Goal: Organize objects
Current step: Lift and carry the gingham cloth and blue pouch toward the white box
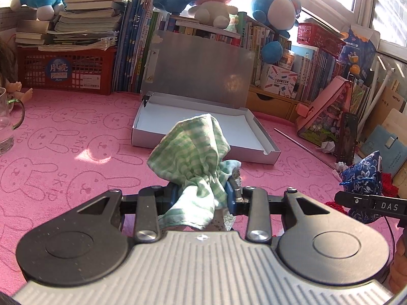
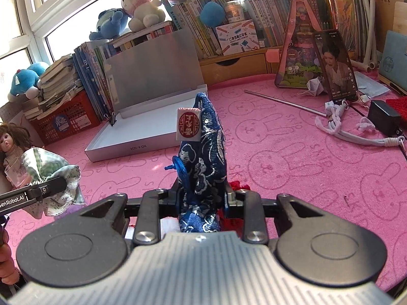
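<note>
My left gripper (image 1: 202, 194) is shut on a green checked cloth pouch (image 1: 193, 150) and holds it above the pink mat, in front of the open silver box (image 1: 264, 137). My right gripper (image 2: 201, 198) is shut on a blue patterned pouch (image 2: 206, 152) with a white and red tag, also in front of the box (image 2: 122, 148). The blue pouch also shows at the right of the left wrist view (image 1: 362, 175). The green pouch also shows at the left of the right wrist view (image 2: 51, 170). The box lid stands open against the books.
A pink rabbit-print mat (image 1: 63, 152) covers the table. Books, a red crate (image 1: 66, 71) and plush toys line the back. A glass mug (image 1: 7, 122) and a doll (image 2: 12, 145) are at the left. A phone (image 2: 335, 66), metal rod (image 2: 285, 103), cords and charger (image 2: 384, 120) lie right.
</note>
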`<state>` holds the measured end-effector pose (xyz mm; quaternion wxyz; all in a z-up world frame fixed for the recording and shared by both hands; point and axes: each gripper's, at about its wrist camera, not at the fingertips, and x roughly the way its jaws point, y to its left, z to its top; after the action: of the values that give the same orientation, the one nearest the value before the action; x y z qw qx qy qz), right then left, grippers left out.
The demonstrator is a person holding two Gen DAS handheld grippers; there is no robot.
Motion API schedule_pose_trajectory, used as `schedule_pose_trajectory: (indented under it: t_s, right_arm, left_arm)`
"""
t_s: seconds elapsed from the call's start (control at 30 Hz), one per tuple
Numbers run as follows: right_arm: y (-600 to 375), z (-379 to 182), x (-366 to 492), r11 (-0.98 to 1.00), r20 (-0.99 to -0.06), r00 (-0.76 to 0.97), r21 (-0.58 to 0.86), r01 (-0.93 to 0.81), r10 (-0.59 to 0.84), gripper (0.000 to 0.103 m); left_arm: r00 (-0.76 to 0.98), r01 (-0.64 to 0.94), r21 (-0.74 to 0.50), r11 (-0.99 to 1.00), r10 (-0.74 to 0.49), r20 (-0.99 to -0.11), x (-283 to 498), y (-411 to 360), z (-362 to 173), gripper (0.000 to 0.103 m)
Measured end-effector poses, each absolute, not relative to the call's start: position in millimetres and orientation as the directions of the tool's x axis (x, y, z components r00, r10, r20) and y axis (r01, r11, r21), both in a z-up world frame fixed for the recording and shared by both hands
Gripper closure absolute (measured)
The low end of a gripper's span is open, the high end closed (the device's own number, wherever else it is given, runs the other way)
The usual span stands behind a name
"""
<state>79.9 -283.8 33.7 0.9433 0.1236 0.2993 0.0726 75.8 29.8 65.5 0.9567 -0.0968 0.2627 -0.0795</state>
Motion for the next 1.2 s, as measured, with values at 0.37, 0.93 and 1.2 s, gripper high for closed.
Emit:
schedule_pose_trajectory:
  t_s: [0.37, 0.93, 1.2]
  right_arm:
    - [-283, 44, 99, 0.944, -0.539, 0.797, 0.312, -0.109, 0.270, 0.068]
    - [-273, 54, 141, 0.940, -0.570, 0.762, 0.308, -0.150, 0.308, 0.068]
    - [-266, 55, 178, 0.931, -0.588, 0.738, 0.330, -0.155, 0.331, 0.068]
  left_arm:
    - [0.843, 0.119, -0.246, 0.962, -0.229, -0.486, 93, 32, 73, 0.062]
    - [0.828, 0.145, -0.286, 0.947, -0.274, -0.490, 132, 36, 85, 0.062]
    - [0.809, 0.128, -0.309, 0.942, -0.279, -0.518, 162, 43, 86, 0.062]
